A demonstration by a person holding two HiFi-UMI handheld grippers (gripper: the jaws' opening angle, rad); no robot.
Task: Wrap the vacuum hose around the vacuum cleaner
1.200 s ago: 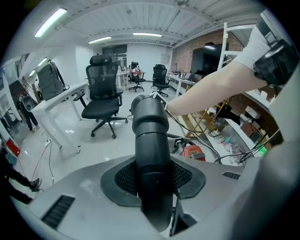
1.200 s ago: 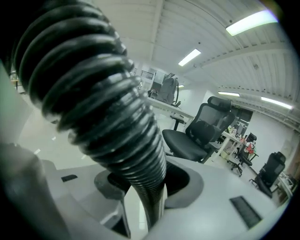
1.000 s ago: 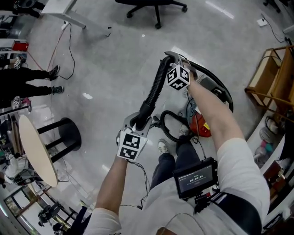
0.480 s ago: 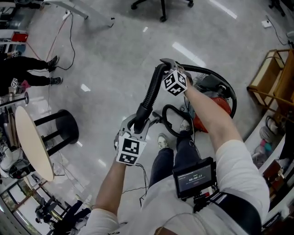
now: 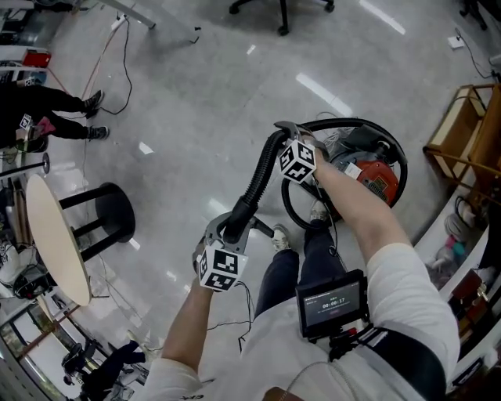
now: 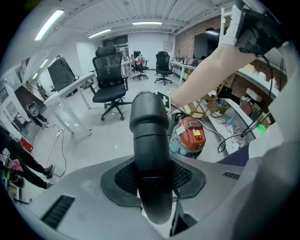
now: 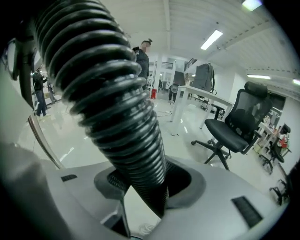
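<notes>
Hose covers most of my jaw pads in both gripper views, so only slivers of them show beside it. My left gripper, low centre in the head view, is clenched on the smooth rigid cuff of the vacuum hose. My right gripper, just above centre, is clamped on the ribbed stretch.

There is one hose, and it is black. From the cuff it climbs as corrugated tube to the right gripper, then curves in a loop around the vacuum cleaner at right of centre. My right forearm covers part of that loop and the cleaner's near side, and I cannot see where the hose joins the body.

There is one cleaner, red with grey parts, standing on the floor. Farther off at left, one black stool stands beside a round tabletop. At the top edge one office chair is cut off, only its base showing.
</notes>
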